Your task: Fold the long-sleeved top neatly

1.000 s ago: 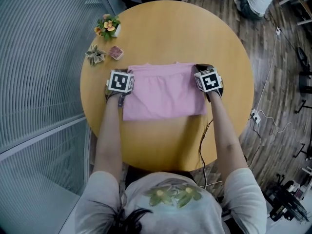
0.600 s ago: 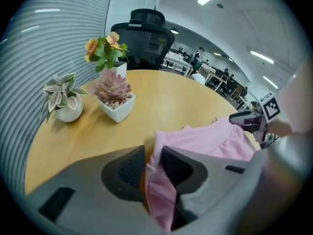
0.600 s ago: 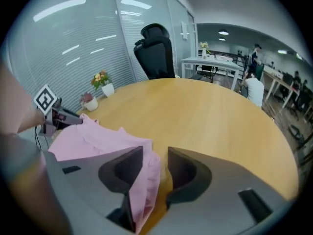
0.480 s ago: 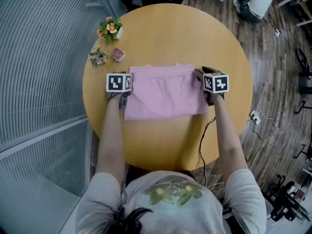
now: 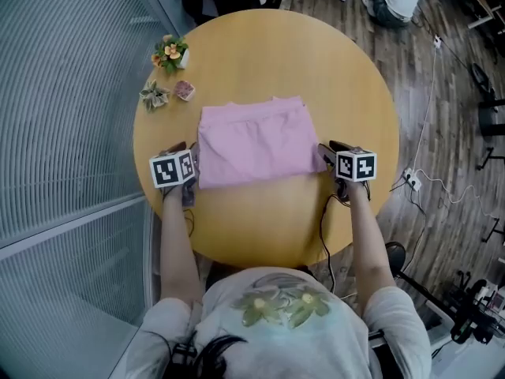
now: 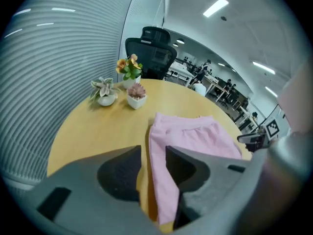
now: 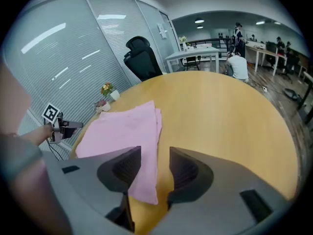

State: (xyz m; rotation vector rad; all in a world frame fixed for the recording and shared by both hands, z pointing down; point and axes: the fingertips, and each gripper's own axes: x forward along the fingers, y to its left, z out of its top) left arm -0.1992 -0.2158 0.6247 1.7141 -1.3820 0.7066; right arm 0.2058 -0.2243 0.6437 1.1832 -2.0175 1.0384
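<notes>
1. Pink top (image 5: pixel 252 142) lies folded into a flat, near-square block at the middle of the table (image 5: pixel 316 61), held by nothing now.
2. Left gripper (image 6: pixel 153 153) had been at the block's left edge a second ago. It has drawn back toward the person and its jaws have just been opening. They stand partly apart; the top's near edge shows through the gap, but the pads do not press on it.
3. Right gripper (image 7: pixel 155 160) did the same on the other side (it had been at the far right corner). Its jaws have just been opening too and stand well apart, with the top's corner seen beyond them, untouched.
4. Both let go at once, so I judge this fold laid and released. The block looks tidy, with edges nearly square, so either the task is about done or one more halving is left.
5. Wood-toned and round, the table also carries three small pots (image 5: pixel 171 51) at its far left, well apart from the top.
6. Around it are a ribbed glass wall (image 5: pixel 63 93) at left, a plank floor (image 5: pixel 442 133) at right, a black chair (image 6: pixel 154 43) beyond the table, and an open office further back.
</notes>
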